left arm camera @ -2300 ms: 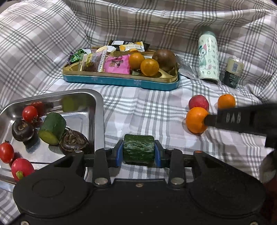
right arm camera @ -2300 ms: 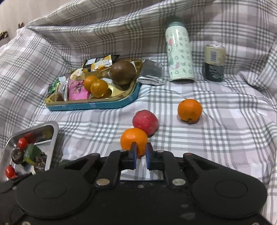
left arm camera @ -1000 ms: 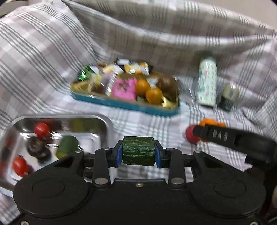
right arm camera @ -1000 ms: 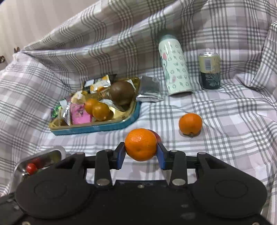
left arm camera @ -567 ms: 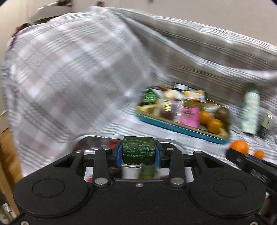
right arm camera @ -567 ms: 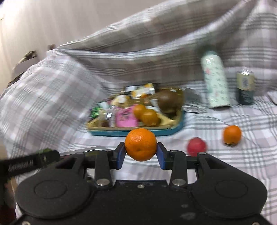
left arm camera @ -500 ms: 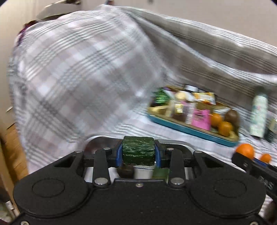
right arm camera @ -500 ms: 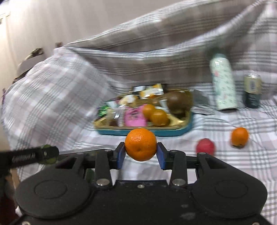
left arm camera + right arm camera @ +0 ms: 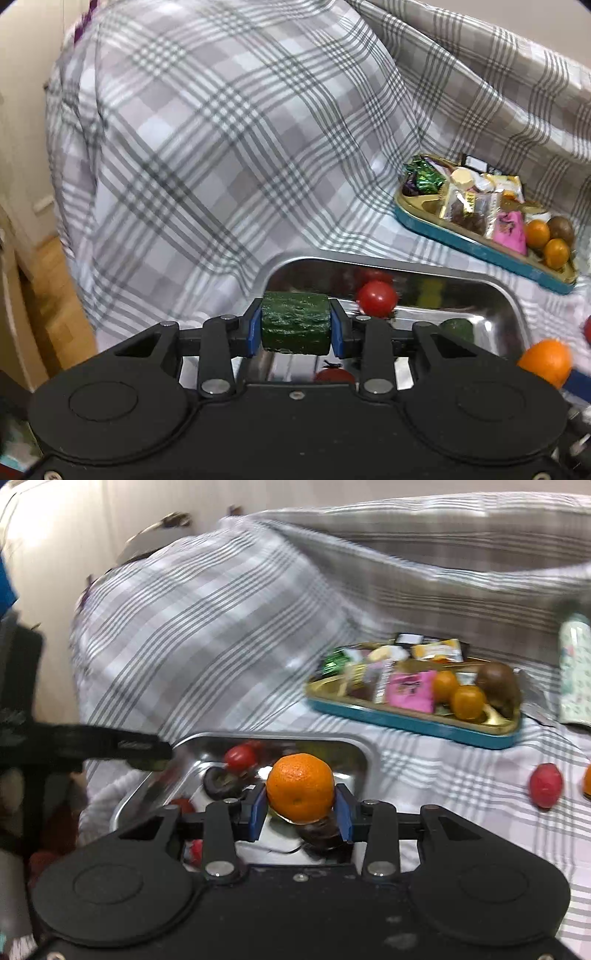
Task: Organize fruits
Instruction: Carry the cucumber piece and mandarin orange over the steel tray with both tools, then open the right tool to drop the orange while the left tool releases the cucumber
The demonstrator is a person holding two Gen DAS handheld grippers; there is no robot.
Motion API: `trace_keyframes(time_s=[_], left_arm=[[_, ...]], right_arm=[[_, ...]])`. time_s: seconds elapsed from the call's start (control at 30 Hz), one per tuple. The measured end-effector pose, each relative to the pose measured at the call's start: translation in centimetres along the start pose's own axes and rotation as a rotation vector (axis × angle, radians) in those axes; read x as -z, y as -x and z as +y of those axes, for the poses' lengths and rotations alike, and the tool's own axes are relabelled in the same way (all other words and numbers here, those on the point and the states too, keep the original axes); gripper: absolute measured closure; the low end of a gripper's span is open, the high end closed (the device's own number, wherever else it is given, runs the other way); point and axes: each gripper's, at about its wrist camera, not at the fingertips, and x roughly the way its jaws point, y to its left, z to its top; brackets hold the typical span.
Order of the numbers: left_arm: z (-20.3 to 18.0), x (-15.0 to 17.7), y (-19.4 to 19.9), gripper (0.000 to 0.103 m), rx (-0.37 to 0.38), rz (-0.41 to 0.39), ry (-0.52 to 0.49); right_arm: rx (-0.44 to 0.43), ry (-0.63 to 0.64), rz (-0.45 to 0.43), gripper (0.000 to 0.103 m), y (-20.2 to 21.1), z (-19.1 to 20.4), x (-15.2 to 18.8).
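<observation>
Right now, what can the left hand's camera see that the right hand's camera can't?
Only the left wrist view shows the cucumber piece clamped in the left gripper, plus wooden floor. Only the right wrist view shows the red fruit on the cloth and the patterned bottle. Both show the steel tray, the snack tray and the orange in the right gripper.

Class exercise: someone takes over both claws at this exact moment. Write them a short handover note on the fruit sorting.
Left claw: shut on a cucumber piece, above the steel tray.
Right claw: shut on an orange, over the same tray.
Done: tomatoes and dark fruits lie in the tray.
Left: release both pieces; a red fruit sits on the cloth.
</observation>
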Motion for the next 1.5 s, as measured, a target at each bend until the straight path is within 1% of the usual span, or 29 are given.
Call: trace_keyframes(time_s=[0.07,0.1,0.17,0.23,0.3,0.4,0.47,0.6,0.8,0.97,1.1,1.23,1.5], left_arm=[[0.1,0.0,-0.2,0.059,0.000,0.000,0.012],[0.1,0.0,-0.4,0.059,-0.004,0.012,0.014],[0.3,0.0,-0.8,0.059,0.013,0.031,0.025],[0.4,0.0,-1.0,0.059,0.008,0.042,0.032],[0.2,-0.1,-1.3,0.059,0.004,0.062,0.019],[-0.3,-0.1,-2.0,0.059,-0.018,0.113,-0.013],[-0.5,0.0,-2.2,0.059,-0.011,0.139,-0.033],[-0.6,0.2,-2.0,0.059,-0.018,0.152,-0.064],[-0.3,0.6,-1.2,0.058,-0.011,0.141,-0.065],[0.4,1.0,-0.6,0.059,0.003,0.127,-0.039],[0.8,1.6,0.6,0.059,0.022,0.094,-0.028],[0.6,2.5,1.7,0.059,0.050,0.071,-0.056],[-0.7,3.2,2.1,0.059,0.089,0.080,-0.140]], right_arm=[[-0.015,0.021,0.011,0.063,-0.2,0.6,0.3],[-0.019,0.028,0.016,0.063,-0.3,0.8,0.4],[-0.021,0.032,0.027,0.063,-0.3,0.9,0.6],[-0.017,0.030,0.038,0.063,-0.6,1.0,0.8],[-0.008,0.024,0.046,0.063,-0.8,0.9,0.8],[-0.003,0.007,0.055,0.062,-1.0,0.6,0.8],[-0.002,-0.002,0.054,0.062,-1.2,0.6,0.7],[0.003,-0.020,0.062,0.062,-1.7,0.4,0.6],[-0.004,-0.051,0.078,0.062,-1.9,0.2,0.4],[-0.013,-0.042,0.077,0.062,-1.8,0.7,0.5],[-0.017,-0.038,0.078,0.062,-1.9,0.8,0.5],[-0.015,-0.038,0.080,0.062,-1.8,0.7,0.5],[-0.008,-0.038,0.082,0.062,-1.8,0.7,0.5]])
